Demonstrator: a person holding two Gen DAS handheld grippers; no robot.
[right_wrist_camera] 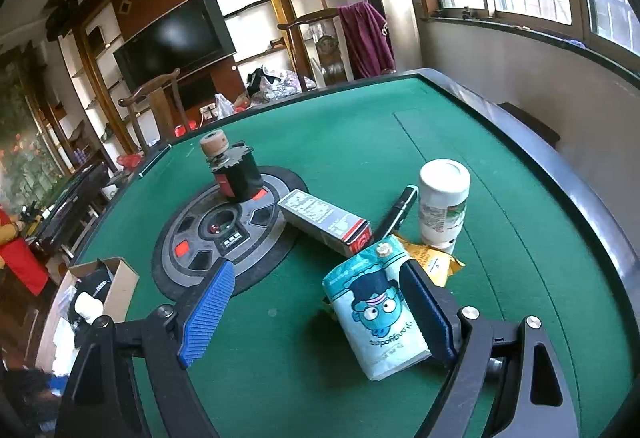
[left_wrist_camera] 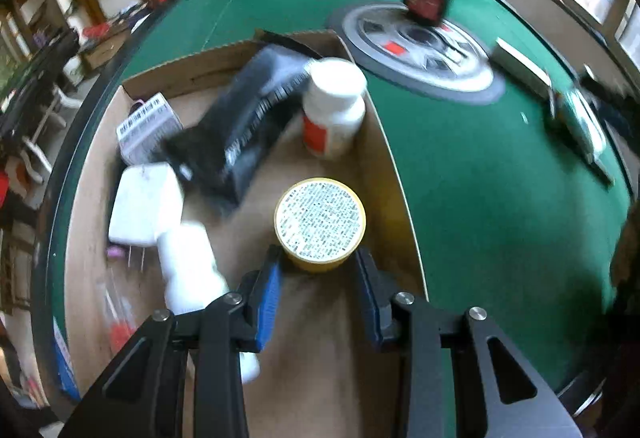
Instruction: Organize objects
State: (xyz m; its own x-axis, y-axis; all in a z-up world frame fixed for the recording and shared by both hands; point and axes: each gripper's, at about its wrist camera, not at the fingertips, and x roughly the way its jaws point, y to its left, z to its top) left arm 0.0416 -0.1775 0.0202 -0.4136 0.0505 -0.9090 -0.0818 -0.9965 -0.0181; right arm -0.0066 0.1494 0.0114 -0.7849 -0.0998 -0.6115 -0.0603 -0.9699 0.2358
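Observation:
My left gripper (left_wrist_camera: pixel 319 252) is shut on a round yellow tin (left_wrist_camera: pixel 320 222) with a white printed top, inside the cardboard box (left_wrist_camera: pixel 192 74). Whether the tin rests on the box floor I cannot tell. Around it in the box are a white bottle with a red label (left_wrist_camera: pixel 334 106), a black pouch (left_wrist_camera: pixel 248 126), a white adapter (left_wrist_camera: pixel 146 204) and a white bottle lying flat (left_wrist_camera: pixel 192 266). My right gripper (right_wrist_camera: pixel 316 270) is open over the green table, and a teal tissue pack (right_wrist_camera: pixel 376 310) lies between its fingers, close against the right one.
On the green felt (right_wrist_camera: pixel 500 278) beyond the tissue pack lie a grey carton with a red end (right_wrist_camera: pixel 324 222), a black pen (right_wrist_camera: pixel 396 214), a yellow packet (right_wrist_camera: pixel 434 262) and an upright white bottle (right_wrist_camera: pixel 442 206). A dark can (right_wrist_camera: pixel 234 170) stands on the table's centre disc (right_wrist_camera: pixel 280 238).

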